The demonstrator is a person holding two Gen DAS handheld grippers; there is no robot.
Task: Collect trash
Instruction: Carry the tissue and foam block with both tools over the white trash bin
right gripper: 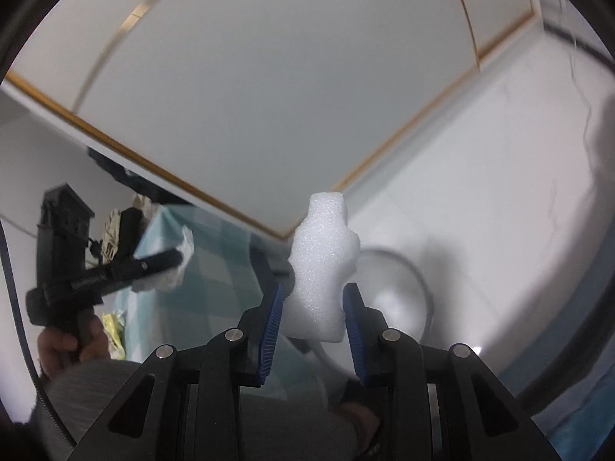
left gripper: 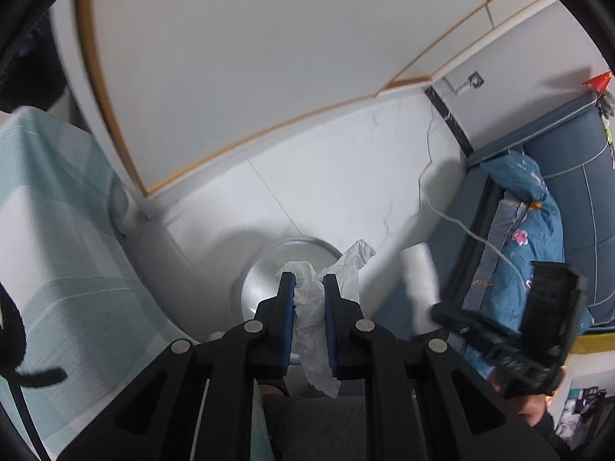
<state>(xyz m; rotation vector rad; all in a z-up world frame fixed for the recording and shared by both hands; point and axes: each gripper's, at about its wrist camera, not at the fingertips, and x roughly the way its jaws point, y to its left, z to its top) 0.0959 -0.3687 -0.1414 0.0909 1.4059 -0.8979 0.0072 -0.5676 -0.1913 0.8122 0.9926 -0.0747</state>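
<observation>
Left gripper [left gripper: 309, 280]: fingers pressed together on a crumpled tissue [left gripper: 313, 319], low centre of the left wrist view. Loose ends hang out past the tips and below the pads, so only part of the sheet is pinched.
Right gripper [right gripper: 313, 296]: holds a white foam block [right gripper: 321, 272] upright, low centre of the right wrist view. The left pad touches it; a thin gap seems to show at the right pad, so I cannot tell how firm the hold is.
Bowl [left gripper: 261, 276]: clear and round, on the white floor [left gripper: 346, 176] just beyond both sets of fingertips. It looks like the place for the trash.
Tissue risk: light paper may cling to a ribbed pad on release, or drift past the rim onto the floor.
Foam risk: tall and light, it may tip out of a loose grip, bounce off the rim or roll away.
Crowding risk: both grippers aim at one bowl and could knock each other.
Tablecloth [left gripper: 57, 230]: pale green, at the left of the frame, close enough to be brushed.
</observation>
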